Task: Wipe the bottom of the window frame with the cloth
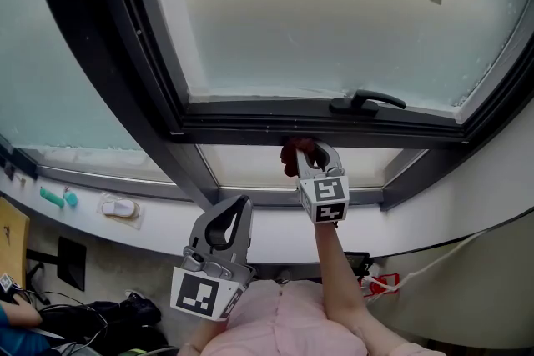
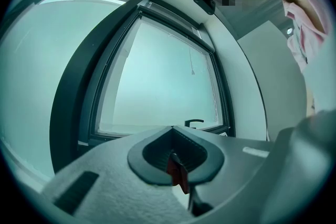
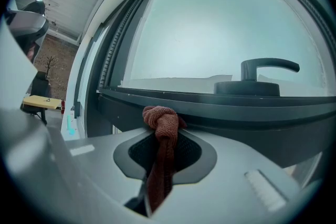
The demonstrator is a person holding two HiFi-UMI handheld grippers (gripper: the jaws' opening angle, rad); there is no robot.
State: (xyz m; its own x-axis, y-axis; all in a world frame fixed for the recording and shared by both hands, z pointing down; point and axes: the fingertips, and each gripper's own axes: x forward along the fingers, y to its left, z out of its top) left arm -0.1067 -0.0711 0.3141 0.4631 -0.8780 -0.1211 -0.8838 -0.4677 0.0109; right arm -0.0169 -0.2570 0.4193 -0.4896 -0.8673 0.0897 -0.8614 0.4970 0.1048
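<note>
Window frame [image 1: 275,129]: its dark bottom rail runs beneath the frosted pane.
Left tongs [image 1: 236,208]: tips closed together, low and well apart from the rail.
Right tongs [image 1: 310,154]: clamped on the cloth, raised to the rail.
Cloth [image 3: 161,119]: reddish and knotted, with the knot against the rail's face. We judge it soft, light and likely to drag, so it is best gripped just under the knot.
Unclear: we cannot identify a small red piece inside the left tongs, or tell how hard the knot presses.
</note>
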